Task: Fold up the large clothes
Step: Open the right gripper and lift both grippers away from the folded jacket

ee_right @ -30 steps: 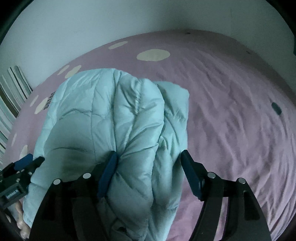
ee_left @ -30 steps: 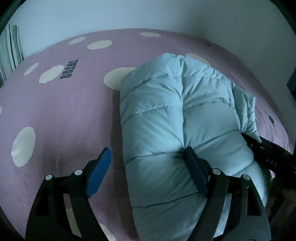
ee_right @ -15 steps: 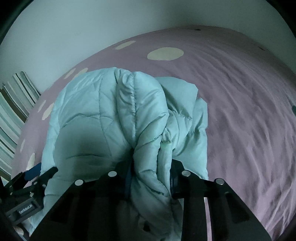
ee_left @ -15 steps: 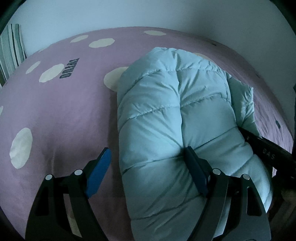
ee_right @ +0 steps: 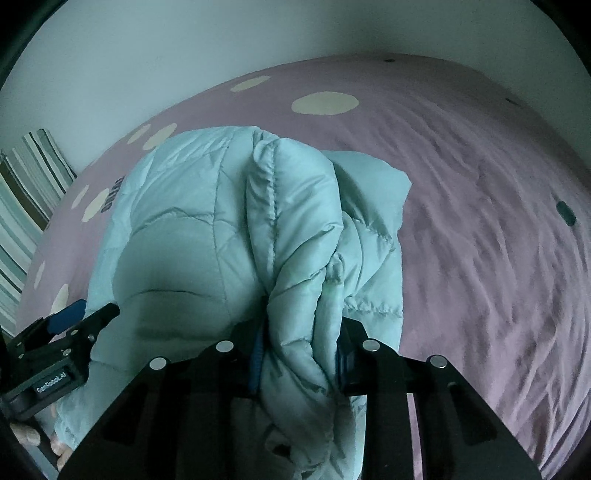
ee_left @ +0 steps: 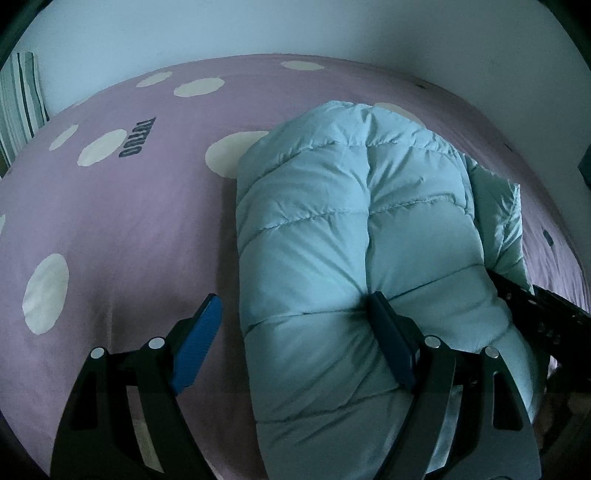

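A pale blue quilted puffer jacket (ee_left: 354, 251) lies bunched on the purple bed sheet (ee_left: 129, 221). My left gripper (ee_left: 295, 343) is open, straddling the jacket's near left edge, with its right finger pressed into the padding. My right gripper (ee_right: 299, 350) is shut on a thick fold of the jacket (ee_right: 295, 229) at its right side and holds it raised. The right gripper shows at the right edge of the left wrist view (ee_left: 535, 310); the left gripper shows at the lower left of the right wrist view (ee_right: 62, 332).
The sheet (ee_right: 480, 221) has cream dots and dark lettering (ee_left: 137, 137). A striped pillow (ee_right: 26, 206) lies at the far left. A pale wall (ee_left: 295, 26) runs behind the bed. The bed's near edge is just under both grippers.
My right gripper has closed on the jacket's right fold and lifted it, bunching the jacket higher. My left gripper stays open in the same place.
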The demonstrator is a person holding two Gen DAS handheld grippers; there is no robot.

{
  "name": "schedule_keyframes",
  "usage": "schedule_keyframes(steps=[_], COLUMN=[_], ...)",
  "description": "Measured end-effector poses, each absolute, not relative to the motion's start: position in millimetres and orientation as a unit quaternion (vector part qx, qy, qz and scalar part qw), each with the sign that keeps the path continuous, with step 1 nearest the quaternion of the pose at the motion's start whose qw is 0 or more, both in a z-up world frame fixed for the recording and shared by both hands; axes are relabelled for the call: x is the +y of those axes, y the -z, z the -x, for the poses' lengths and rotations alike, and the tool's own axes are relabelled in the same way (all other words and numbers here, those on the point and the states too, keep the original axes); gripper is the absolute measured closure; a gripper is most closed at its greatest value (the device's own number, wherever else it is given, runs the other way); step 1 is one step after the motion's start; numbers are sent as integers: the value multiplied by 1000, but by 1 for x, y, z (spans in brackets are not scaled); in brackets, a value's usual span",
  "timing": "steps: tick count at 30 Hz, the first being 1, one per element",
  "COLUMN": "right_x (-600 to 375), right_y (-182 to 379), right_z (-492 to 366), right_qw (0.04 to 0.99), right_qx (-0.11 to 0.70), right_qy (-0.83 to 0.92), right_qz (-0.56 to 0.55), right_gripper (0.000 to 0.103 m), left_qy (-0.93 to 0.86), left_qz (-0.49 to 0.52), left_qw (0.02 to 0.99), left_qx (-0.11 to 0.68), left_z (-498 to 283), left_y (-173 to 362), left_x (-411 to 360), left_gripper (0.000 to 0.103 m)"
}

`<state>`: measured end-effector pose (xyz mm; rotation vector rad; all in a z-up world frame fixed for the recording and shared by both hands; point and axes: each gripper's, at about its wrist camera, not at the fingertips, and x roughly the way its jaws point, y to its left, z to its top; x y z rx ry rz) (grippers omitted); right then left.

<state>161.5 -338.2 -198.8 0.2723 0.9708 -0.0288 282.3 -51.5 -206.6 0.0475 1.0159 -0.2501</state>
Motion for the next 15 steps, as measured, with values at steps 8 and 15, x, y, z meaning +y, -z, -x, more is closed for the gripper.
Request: schedule_keyframes(steps=[8, 15], right_x=[-334, -327], right_y=[165, 130], right_z=[-138, -99], right_qw=[894, 911], right_qx=[435, 395], right_qy=[44, 65], right_qz=[-99, -95], right_gripper=[46, 43], left_qy=[113, 119], left_qz=[-27, -16], left_qw=[877, 895], left_qx=[467, 429], left_z=[-269, -237], left_y=[186, 154], left_x=[-49, -43], left_gripper=[22, 22])
